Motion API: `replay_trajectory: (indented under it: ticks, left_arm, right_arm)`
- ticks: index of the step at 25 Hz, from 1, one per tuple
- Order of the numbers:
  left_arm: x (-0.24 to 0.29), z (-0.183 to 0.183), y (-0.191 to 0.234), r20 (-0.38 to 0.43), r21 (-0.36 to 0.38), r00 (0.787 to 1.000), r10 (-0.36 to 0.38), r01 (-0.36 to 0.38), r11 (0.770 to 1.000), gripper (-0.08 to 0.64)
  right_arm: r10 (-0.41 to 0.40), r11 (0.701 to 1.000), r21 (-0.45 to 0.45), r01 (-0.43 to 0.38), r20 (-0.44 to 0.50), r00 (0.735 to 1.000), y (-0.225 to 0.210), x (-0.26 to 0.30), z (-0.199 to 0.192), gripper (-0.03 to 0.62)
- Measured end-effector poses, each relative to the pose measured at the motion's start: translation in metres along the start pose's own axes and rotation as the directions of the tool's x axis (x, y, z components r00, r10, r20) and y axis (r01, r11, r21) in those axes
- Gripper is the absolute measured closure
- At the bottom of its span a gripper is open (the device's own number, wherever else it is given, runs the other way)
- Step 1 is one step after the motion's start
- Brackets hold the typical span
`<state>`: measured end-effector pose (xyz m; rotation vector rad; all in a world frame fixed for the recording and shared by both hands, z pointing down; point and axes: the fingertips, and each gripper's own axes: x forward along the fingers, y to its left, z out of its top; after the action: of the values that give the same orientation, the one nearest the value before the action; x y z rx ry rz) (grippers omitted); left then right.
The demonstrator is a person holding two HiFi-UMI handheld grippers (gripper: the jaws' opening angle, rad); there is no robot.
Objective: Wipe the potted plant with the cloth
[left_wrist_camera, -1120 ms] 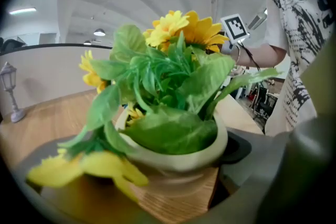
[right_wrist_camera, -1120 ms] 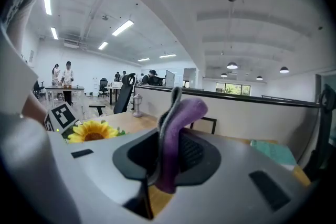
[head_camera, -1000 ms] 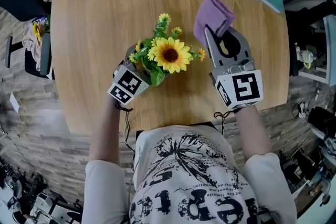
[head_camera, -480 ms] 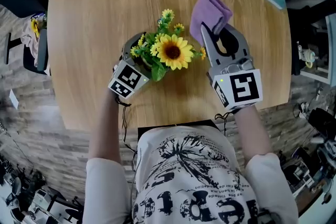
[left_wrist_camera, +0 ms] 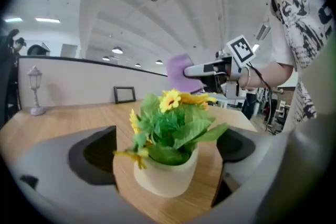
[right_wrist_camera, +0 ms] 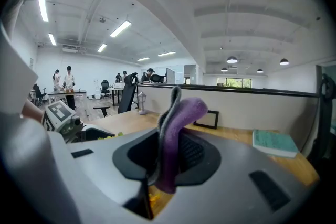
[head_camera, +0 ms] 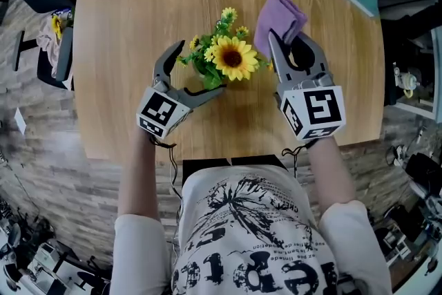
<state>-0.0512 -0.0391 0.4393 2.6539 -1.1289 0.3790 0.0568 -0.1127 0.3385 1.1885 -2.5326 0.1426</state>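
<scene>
The left gripper [head_camera: 200, 67] stands spread wide, its jaws having just been opening, with the potted plant [head_camera: 231, 57] loose between them near the middle of the table [head_camera: 138, 10]. To the right, the right gripper [head_camera: 289, 38] pinches the purple cloth [head_camera: 276, 14] — just beside the flowers.

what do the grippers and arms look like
The left gripper and right gripper are grey, with curved fingers and a white cube of black square markers. A thin black cable hangs at each wrist. The T-shirt is white, short-sleeved, with black print.
</scene>
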Motion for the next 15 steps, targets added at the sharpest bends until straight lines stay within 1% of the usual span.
replay_trajectory:
  ticks: [2, 4, 5, 6, 7, 9, 10, 11, 12, 14, 15]
  left_arm:
    - [-0.014, 0.018, 0.005, 0.036, 0.016, 0.997, 0.069, -0.07, 0.997, -0.012]
    - [-0.027, 0.04, 0.007, 0.082, 0.049, 0.988, 0.128, -0.132, 0.99, 0.086]
    - [-0.032, 0.053, 0.007, 0.114, 0.075, 0.981, 0.159, -0.169, 0.983, 0.138]
    - [-0.039, 0.066, 0.008, 0.151, 0.099, 0.969, 0.194, -0.21, 0.973, 0.195]
    - [-0.045, 0.079, 0.009, 0.187, 0.109, 0.955, 0.229, -0.251, 0.962, 0.264]
    - [-0.061, 0.102, 0.007, 0.242, 0.074, 0.926, 0.29, -0.315, 0.946, 0.367]
    - [-0.07, 0.11, 0.006, 0.255, 0.048, 0.914, 0.315, -0.337, 0.94, 0.447]
    - [-0.078, 0.116, 0.005, 0.256, 0.029, 0.907, 0.333, -0.352, 0.936, 0.522]
    - [-0.083, 0.121, 0.003, 0.246, 0.018, 0.907, 0.343, -0.358, 0.934, 0.555]
    - [-0.089, 0.13, 0.003, 0.211, 0.005, 0.914, 0.347, -0.356, 0.934, 0.555]
    - [-0.093, 0.134, 0.005, 0.201, -0.007, 0.912, 0.357, -0.363, 0.932, 0.555]
  right_arm:
    - [0.002, 1.0, 0.005, -0.003, 0.016, 1.0, -0.001, -0.002, 0.006, 0.512]
    - [0.001, 1.0, 0.009, -0.001, 0.035, 0.999, -0.003, -0.006, 0.012, 0.512]
    - [0.0, 1.0, 0.013, -0.001, 0.045, 0.999, -0.003, -0.009, 0.014, 0.512]
    - [0.001, 1.0, 0.018, -0.002, 0.055, 0.999, -0.003, -0.011, 0.017, 0.512]
    - [0.004, 1.0, 0.024, -0.006, 0.064, 0.998, -0.003, -0.014, 0.02, 0.512]
    - [0.013, 1.0, 0.027, -0.015, 0.079, 0.997, 0.001, -0.021, 0.027, 0.513]
    - [0.016, 1.0, 0.021, -0.017, 0.084, 0.996, 0.004, -0.027, 0.03, 0.514]
    - [0.016, 1.0, 0.009, -0.016, 0.089, 0.996, 0.006, -0.032, 0.034, 0.514]
    - [0.013, 1.0, -0.005, -0.013, 0.097, 0.995, 0.007, -0.038, 0.038, 0.514]
    - [0.005, 0.999, -0.038, 0.0, 0.121, 0.993, 0.007, -0.046, 0.048, 0.514]
    - [0.004, 0.999, -0.05, 0.003, 0.133, 0.991, 0.007, -0.049, 0.054, 0.515]
